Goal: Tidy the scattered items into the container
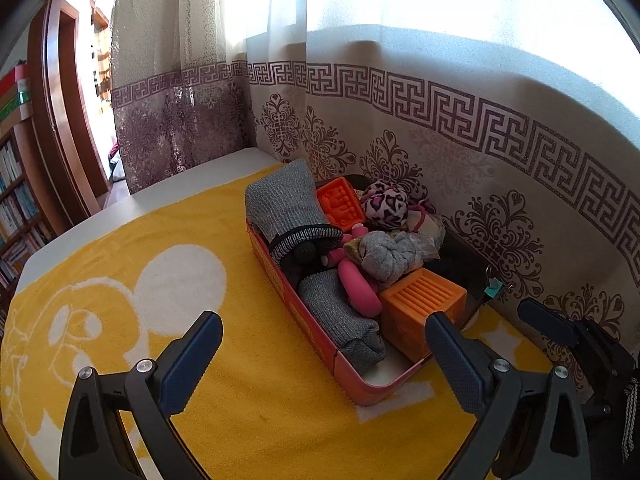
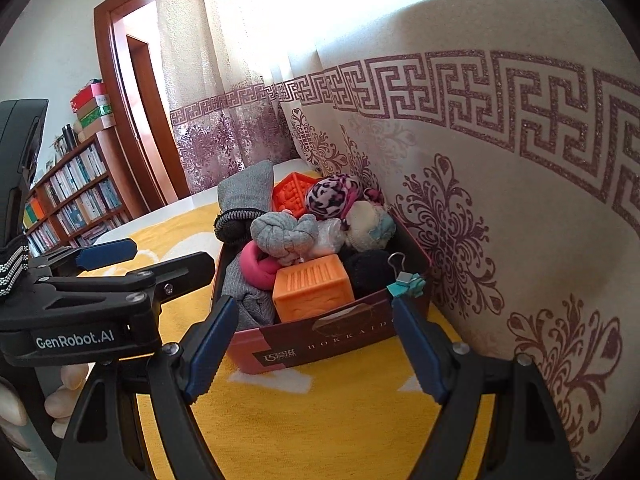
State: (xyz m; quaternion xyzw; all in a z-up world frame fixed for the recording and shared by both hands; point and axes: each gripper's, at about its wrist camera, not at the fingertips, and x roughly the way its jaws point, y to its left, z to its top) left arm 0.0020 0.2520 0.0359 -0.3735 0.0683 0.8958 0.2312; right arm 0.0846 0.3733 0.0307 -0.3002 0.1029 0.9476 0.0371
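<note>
Yellow towel (image 1: 240, 360) lies bare; everything sits piled in the box (image 2: 320, 344) by the curtain. Both grippers, left (image 1: 324, 344) and right (image 2: 314, 344), gape empty (tidying looks finished); next, withdraw.

The left gripper (image 1: 324, 344) and the right gripper (image 2: 314, 340) each hold nothing, jaws spread wide and fingers pointing forward, the left gripper lying just to the left of the right gripper, gripped by a hand (image 2: 24, 404).
</note>
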